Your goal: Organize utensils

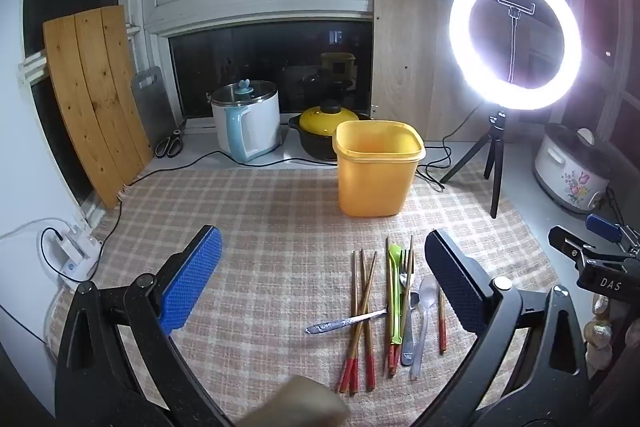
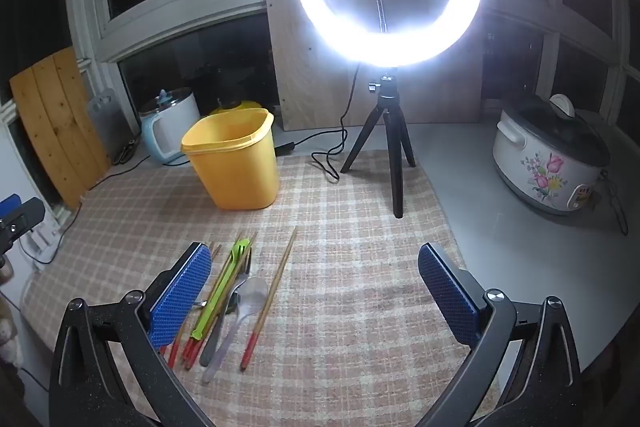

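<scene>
Nothing sorted yet: my left gripper (image 1: 324,291) and right gripper (image 2: 316,299) both hover wide open and empty above the checked cloth (image 2: 352,327). Chopsticks (image 1: 362,311), spoons (image 1: 424,311) and a green fork (image 2: 222,291) lie loose there, near the yellow bin (image 1: 376,171), which looks empty from here.

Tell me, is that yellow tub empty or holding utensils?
Looks empty: the yellow tub shows bare inner walls; its bottom is hidden. Utensils lie on the cloth.

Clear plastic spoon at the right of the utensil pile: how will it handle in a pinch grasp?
The clear plastic spoon looks thin and translucent, so it is probably very light and may flex. It lies flat on the checked woven mat, so the tongs would likely have to scrape under it. Its smooth handle touches the metal spoon, so that may shift too.
</scene>
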Demonstrator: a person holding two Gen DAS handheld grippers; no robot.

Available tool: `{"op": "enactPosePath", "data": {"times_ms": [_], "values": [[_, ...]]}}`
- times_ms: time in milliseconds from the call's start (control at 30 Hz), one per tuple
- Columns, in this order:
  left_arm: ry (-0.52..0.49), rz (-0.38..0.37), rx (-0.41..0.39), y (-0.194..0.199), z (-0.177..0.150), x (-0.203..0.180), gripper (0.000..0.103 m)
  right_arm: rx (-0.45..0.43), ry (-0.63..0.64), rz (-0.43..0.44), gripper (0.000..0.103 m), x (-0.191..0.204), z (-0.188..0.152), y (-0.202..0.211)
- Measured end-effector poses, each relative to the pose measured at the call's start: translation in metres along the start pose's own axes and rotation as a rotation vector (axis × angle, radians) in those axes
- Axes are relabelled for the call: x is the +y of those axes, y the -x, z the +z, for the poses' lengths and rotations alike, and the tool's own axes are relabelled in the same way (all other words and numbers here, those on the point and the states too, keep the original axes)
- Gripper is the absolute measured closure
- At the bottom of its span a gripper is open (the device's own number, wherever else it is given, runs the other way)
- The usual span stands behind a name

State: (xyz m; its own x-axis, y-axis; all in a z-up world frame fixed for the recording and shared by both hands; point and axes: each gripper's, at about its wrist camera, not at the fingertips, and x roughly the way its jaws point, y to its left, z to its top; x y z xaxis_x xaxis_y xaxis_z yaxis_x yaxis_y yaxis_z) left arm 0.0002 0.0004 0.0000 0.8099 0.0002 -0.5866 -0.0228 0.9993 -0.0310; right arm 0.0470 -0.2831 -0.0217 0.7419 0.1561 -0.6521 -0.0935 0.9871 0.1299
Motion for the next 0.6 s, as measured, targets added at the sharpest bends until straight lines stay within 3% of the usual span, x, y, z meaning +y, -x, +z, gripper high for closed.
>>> {"op": "enactPosePath", "data": {"times_ms": [600], "values": [[-0.016,0.009,-0.028,-0.0010,-0.0005,-0.0002,0.000,0.006,0.019,0.010,0.001,0.0055,-0.0024,-0.0051]]}}
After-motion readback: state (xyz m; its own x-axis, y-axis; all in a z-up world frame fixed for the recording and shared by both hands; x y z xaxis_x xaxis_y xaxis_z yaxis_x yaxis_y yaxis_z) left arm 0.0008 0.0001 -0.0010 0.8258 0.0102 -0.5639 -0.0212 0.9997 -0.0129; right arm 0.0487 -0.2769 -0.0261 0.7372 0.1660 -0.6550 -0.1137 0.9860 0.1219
